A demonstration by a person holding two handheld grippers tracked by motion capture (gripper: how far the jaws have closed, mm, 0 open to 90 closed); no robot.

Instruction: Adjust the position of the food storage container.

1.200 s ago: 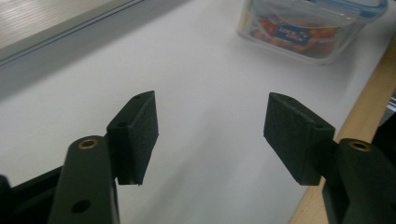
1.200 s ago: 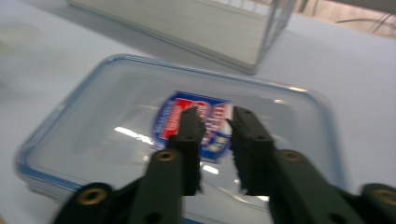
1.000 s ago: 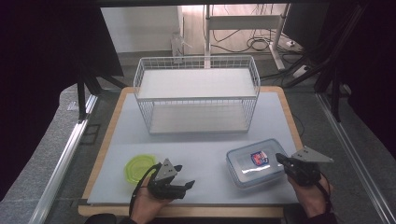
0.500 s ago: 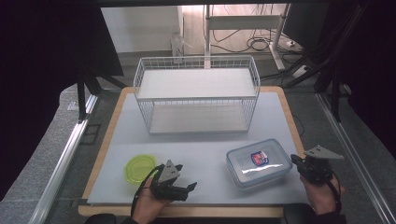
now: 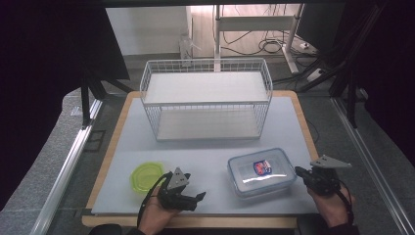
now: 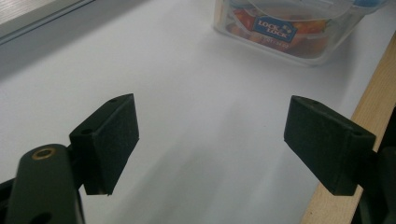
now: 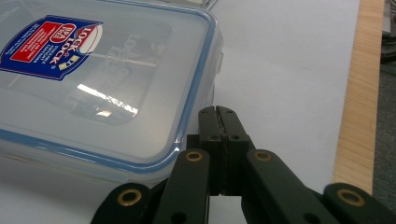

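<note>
From the high view I see my left gripper (image 5: 188, 196) low and left of centre in the frame, over the white mat (image 5: 205, 156), with a lime-green lid (image 5: 146, 176) just to its left. My right gripper (image 5: 313, 177) sits at the lower right, beside the right end of a clear lidded container (image 5: 260, 171) that lies in the lower middle-right. A white wire rack (image 5: 205, 100) with two shelves stands in the upper centre of the board.

In the left gripper view my jaws stand wide apart with nothing between them, only bare mat; one pad (image 6: 112, 140) is at the lower left, the other at the right over the wooden table edge (image 6: 369, 107). The container (image 6: 292, 28) is at the top of the frame, well ahead, orange contents showing through its wall.

In the right gripper view my jaws are pressed together, holding nothing, tips (image 7: 219, 116) at the centre just beside the container's blue-rimmed lid (image 7: 93, 79), which takes up the upper left.
</note>
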